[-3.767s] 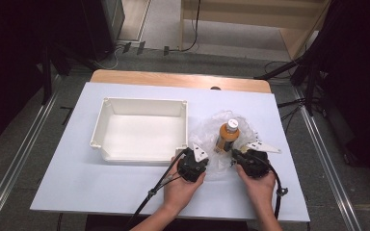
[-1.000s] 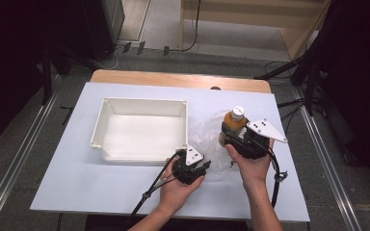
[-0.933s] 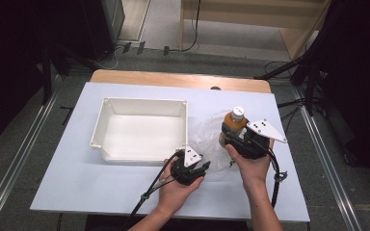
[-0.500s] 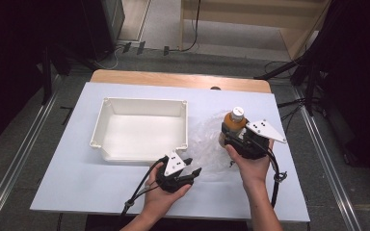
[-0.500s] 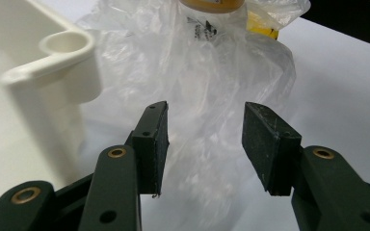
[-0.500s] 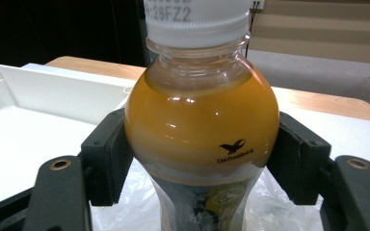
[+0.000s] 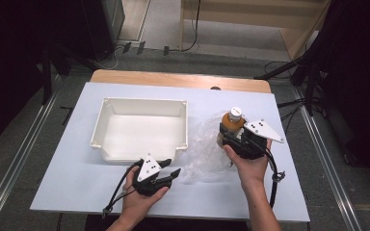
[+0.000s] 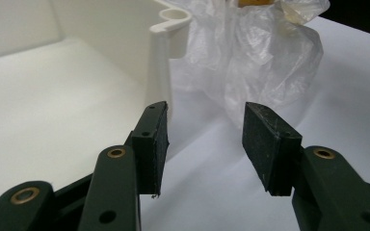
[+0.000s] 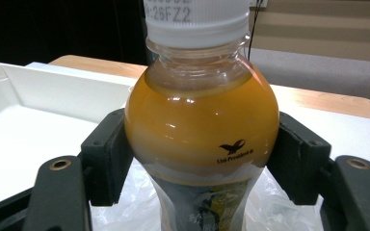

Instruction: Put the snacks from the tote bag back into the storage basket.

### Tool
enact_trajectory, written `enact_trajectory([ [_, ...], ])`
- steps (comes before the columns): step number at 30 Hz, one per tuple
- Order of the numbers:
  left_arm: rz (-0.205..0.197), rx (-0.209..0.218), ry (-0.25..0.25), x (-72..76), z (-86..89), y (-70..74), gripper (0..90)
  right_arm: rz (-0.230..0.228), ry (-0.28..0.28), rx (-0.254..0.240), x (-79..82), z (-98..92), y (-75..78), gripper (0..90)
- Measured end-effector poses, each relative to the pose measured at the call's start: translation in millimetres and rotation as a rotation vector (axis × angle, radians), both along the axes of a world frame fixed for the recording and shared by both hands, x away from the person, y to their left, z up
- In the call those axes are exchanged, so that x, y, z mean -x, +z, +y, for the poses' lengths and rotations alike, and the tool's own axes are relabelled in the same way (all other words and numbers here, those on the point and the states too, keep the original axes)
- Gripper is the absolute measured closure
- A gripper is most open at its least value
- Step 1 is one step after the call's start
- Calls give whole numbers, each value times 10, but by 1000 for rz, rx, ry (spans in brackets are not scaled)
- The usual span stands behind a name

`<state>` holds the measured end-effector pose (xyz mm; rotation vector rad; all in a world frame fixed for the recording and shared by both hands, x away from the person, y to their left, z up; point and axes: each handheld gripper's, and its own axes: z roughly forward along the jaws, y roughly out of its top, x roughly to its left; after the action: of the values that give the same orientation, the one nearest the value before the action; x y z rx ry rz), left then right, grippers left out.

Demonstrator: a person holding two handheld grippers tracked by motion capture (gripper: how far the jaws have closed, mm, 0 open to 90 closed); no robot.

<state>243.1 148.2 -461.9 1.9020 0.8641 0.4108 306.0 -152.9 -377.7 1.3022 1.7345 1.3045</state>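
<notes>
My right hand-held gripper [image 7: 230, 137] clamps an orange-drink bottle [image 9: 200, 125], one pad pressed on each side of its bulb; the white cap [image 9: 196, 19] stands upright just above the jaws. A crumpled clear bag [image 7: 206, 149] lies on the bench [image 7: 62, 178] beneath the bottle. My left hand-held gripper [image 8: 204, 137] has just been opening and grips nothing, its jaws parted over bare bench. The bag lies ahead of it, the white tray [image 7: 105, 156] just beside its left jaw.
</notes>
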Motion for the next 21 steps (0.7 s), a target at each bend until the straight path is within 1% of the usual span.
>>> enact_trajectory([
  [2, -3, -1, 13, 4, 71, 6, 511, 1, 0, -3, -2, -2, 0, 315],
  [3, -5, 9, 20, 6, 116, 8, 504, 1, 0, -3, -3, -2, 0, 315],
  [4, -5, 9, 20, 6, 116, 8, 499, 1, 0, -2, -4, -2, -1, 315],
  [5, -14, 15, 42, 18, 220, 18, 487, 1, 0, -1, -6, 0, -1, 315],
  [6, -14, 15, 42, 18, 220, 18, 477, 1, -1, 0, -7, 1, -1, 315],
  [7, -16, 14, 70, 26, 315, 27, 457, 1, -2, 0, -9, 1, -1, 315],
  [9, -29, 30, 108, 38, 396, 36, 391, 4, -4, -3, -15, 3, 1, 315],
  [10, -29, 30, 108, 38, 396, 36, 358, 5, -5, -5, -17, 5, 2, 316],
  [11, -46, 32, 136, 51, 456, 44, 317, 4, -7, -6, -20, 9, 3, 315],
  [13, -48, 31, 139, 55, 476, 49, 286, 3, -6, -9, -23, 21, 7, 315],
  [14, -53, 29, 149, 55, 532, 53, 272, 1, -6, -6, -26, 32, 10, 315],
  [16, -54, 35, 153, 48, 560, 53, 237, 3, -4, -8, -25, 44, 12, 315],
  [17, -55, 42, 162, 45, 613, 61, 233, 0, 0, -5, -32, 63, 14, 315],
  [18, -60, 44, 167, 46, 634, 63, 226, 3, 1, -9, -32, 77, 16, 315],
  [20, -62, 44, 166, 47, 654, 66, 213, -8, 4, -6, -44, 90, 17, 315],
  [21, -78, 34, 162, 62, 691, 74, 211, -9, 5, -11, -46, 99, 20, 315],
])
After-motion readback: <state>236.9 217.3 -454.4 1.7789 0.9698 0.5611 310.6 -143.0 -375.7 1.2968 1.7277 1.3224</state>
